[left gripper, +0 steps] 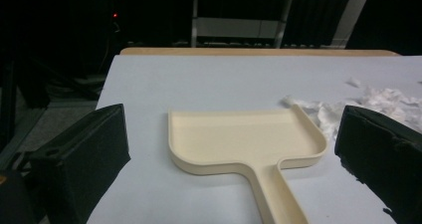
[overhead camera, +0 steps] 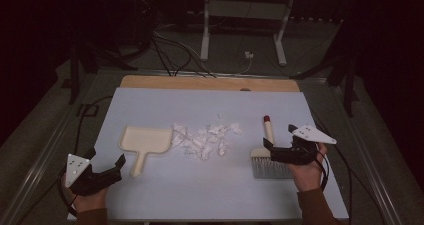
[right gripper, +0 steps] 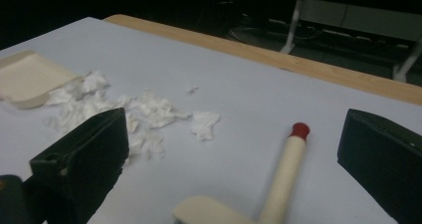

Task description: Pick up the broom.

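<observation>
Lying on the surface (overhead camera: pixel 165 185), cream dustpan (overhead camera: pixel 145 141), paper scraps (overhead camera: pixel 202 139) at its 3 o'clock, brush (overhead camera: pixel 269 152), left tool (overhead camera: pixel 116 168) spread, right tool (overhead camera: pixel 278 141) spread over brush.

White metal stand (overhead camera: pixel 243 15), black cables (overhead camera: pixel 170 50) (on floor), wooden table edge (overhead camera: pixel 210 82)
</observation>
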The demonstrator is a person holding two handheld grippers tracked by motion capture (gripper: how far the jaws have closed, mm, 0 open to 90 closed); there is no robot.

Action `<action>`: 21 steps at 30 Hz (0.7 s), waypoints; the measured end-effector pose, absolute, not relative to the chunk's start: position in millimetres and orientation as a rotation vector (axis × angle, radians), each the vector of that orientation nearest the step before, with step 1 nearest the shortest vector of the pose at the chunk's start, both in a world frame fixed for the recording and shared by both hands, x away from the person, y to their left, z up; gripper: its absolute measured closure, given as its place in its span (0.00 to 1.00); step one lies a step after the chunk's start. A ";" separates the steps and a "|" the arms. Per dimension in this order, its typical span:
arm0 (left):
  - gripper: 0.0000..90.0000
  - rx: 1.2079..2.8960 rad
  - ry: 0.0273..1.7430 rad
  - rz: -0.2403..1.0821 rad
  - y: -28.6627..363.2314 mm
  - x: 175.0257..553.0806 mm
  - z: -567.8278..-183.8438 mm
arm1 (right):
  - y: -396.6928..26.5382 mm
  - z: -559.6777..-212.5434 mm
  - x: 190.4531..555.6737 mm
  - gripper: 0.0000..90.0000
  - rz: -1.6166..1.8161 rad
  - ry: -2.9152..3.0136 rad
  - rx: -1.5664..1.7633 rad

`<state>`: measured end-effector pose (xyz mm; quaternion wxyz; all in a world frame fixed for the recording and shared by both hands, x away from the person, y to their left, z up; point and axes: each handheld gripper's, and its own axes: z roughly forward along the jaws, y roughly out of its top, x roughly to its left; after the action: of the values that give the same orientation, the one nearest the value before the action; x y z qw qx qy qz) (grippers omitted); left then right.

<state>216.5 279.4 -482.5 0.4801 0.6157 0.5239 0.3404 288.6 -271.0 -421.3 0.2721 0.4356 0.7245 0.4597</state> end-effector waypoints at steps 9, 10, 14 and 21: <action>0.01 1.519 1.288 0.844 278.8 217.0 -482.6 | -266.0 -402.4 316.4 0.00 1.160 1.957 1.207; 0.01 1.520 1.291 0.847 278.6 216.9 -482.7 | -265.9 -401.5 319.2 0.00 1.152 1.958 1.210; 0.01 1.525 1.291 0.851 276.8 217.2 -483.2 | -266.0 -400.5 331.7 0.00 1.131 1.962 1.234; 0.01 1.533 1.294 0.853 276.0 217.2 -483.5 | -265.9 -405.4 352.5 0.00 1.085 1.999 1.280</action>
<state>217.2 276.0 -483.5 0.4626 0.6234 0.5264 0.3468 352.5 -265.9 -405.4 0.2625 0.4733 0.7391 0.4010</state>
